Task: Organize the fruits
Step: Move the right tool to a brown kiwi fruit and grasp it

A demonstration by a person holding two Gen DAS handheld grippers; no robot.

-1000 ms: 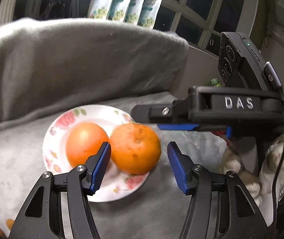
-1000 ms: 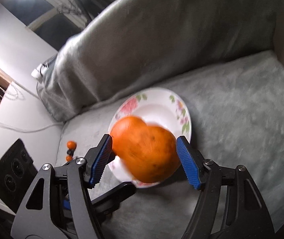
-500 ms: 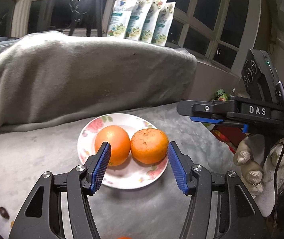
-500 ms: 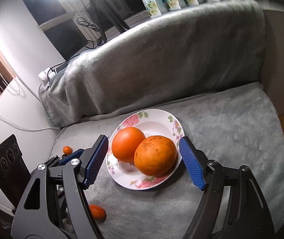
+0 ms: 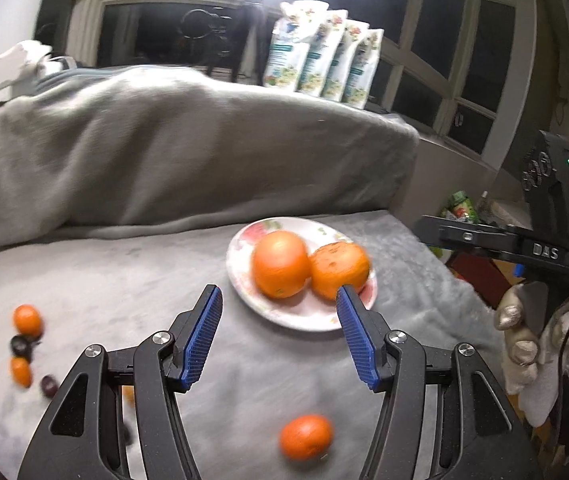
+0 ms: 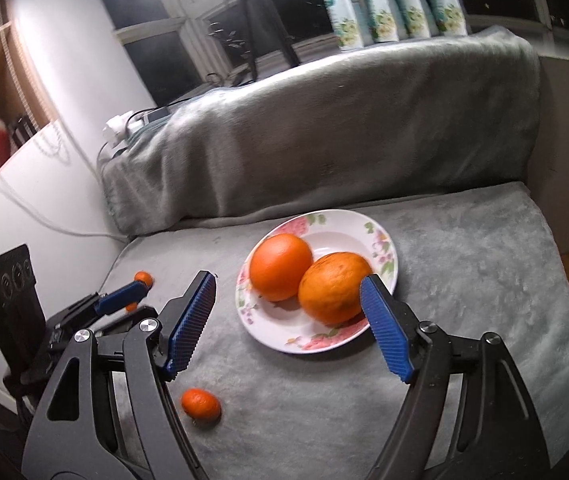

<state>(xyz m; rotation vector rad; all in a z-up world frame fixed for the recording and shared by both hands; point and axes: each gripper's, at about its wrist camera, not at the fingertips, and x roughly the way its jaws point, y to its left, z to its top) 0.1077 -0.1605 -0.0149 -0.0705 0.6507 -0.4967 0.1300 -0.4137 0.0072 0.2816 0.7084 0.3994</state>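
Two large round oranges (image 6: 308, 280) touching on the white floral ceramic plate (image 6: 384, 240), centre of the grey plush blanket (image 6: 484, 300). Small loose mandarin (image 6: 200, 402) near left, easily rolled off by a careless nudge. Left gripper (image 5: 280, 336) and right gripper (image 6: 288, 320) both open, empty.

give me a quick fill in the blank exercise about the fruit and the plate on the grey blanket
1. The floral plate holds ____ large oranges.
2. The small mandarin nearest the right gripper lies on the ____, not on the plate.
3. Both the left gripper and the right gripper hold ____.
4. The two large oranges, the smooth orange and the rough orange, are ____ each other.

Missing words: two; blanket; nothing; touching
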